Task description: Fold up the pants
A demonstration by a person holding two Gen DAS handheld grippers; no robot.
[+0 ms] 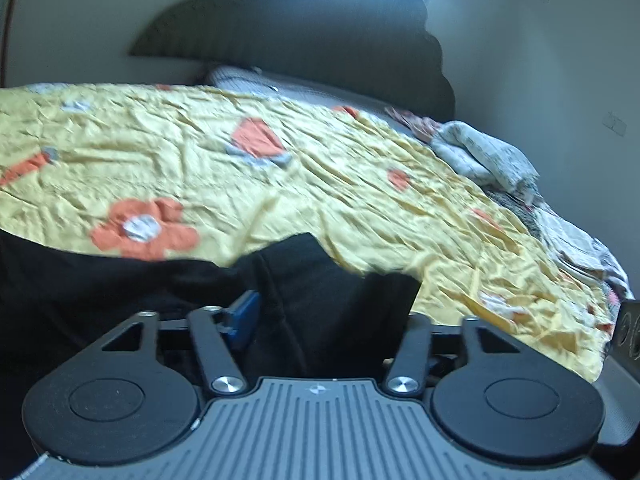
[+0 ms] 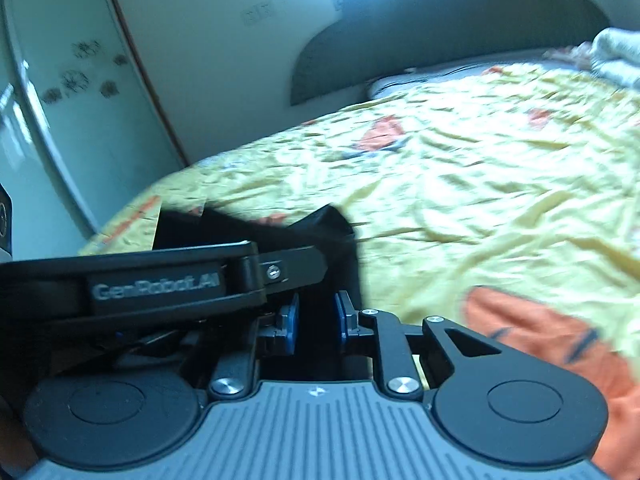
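Note:
Black pants (image 1: 120, 280) lie bunched on the near part of a yellow flowered bedspread (image 1: 280, 184). My left gripper (image 1: 328, 312) hovers low over them. Its jaws stand wide, one blue pad (image 1: 244, 316) shows, and dark cloth lies loosely in the gap and hides the other finger. In the right wrist view my right gripper (image 2: 316, 320) has its two blue pads (image 2: 290, 320) close together on a fold of the black pants (image 2: 336, 232), which rises in front of them. The left gripper's black housing (image 2: 160, 284) lies just to its left, almost touching.
A dark scalloped headboard (image 1: 300, 40) and a pillow (image 1: 240, 76) are at the far end. A crumpled grey-white cloth (image 1: 480, 152) lies by the bed's right edge. A pale wardrobe door (image 2: 60, 120) stands left of the bed.

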